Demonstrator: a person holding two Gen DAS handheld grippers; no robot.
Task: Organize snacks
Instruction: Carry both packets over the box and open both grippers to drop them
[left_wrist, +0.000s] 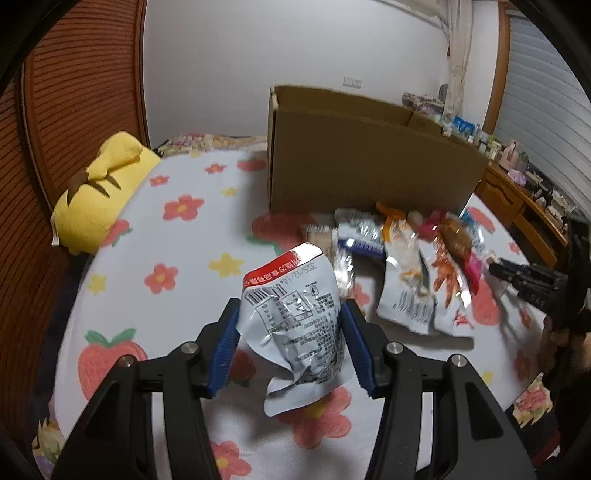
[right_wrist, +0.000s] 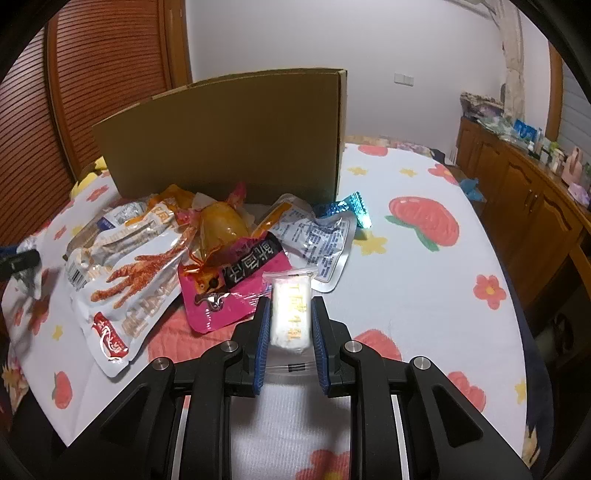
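A: Starting with the left wrist view, what is the left gripper (left_wrist: 290, 339) doing?

B: Its blue ribbed pads are pinching a crumpled silver foil snack pouch with a red top band (left_wrist: 295, 314), one pad pressed on each side. The pouch stands upright between them, lifted clear of the white bed sheet printed with red flowers and strawberries (left_wrist: 192, 243).

A: And behind it?

B: A tall brown cardboard box (left_wrist: 362, 162) stands on the sheet. The heap of mixed snack packets (left_wrist: 410, 262) lies just in front of the box, right of the held pouch. A yellow plush pillow (left_wrist: 99, 188) leans by the slatted wooden headboard (left_wrist: 70, 92). At the right edge the black right gripper (left_wrist: 517, 277) reaches toward the heap (its jaws are too blurred there to judge).

A: Now the right wrist view?

B: There the right gripper (right_wrist: 290, 325) is clamped on a small white milk candy bar in clear wrap (right_wrist: 290, 314), pads tight on both long sides. The bar sits at the near edge of the heap, beside a pink foil packet (right_wrist: 229, 295), and its wrap touches that packet's corner.

A: What else is in the heap?

B: A white chicken-feet packet (right_wrist: 129, 291) on the left, an orange-wrapped drumstick (right_wrist: 221, 229) in the middle, a silver printed pouch (right_wrist: 317, 240) and a shiny blue wrapper (right_wrist: 351, 206) on the right, all lying just before the same box (right_wrist: 229, 136). A wooden cabinet (right_wrist: 524, 199) runs along the right.
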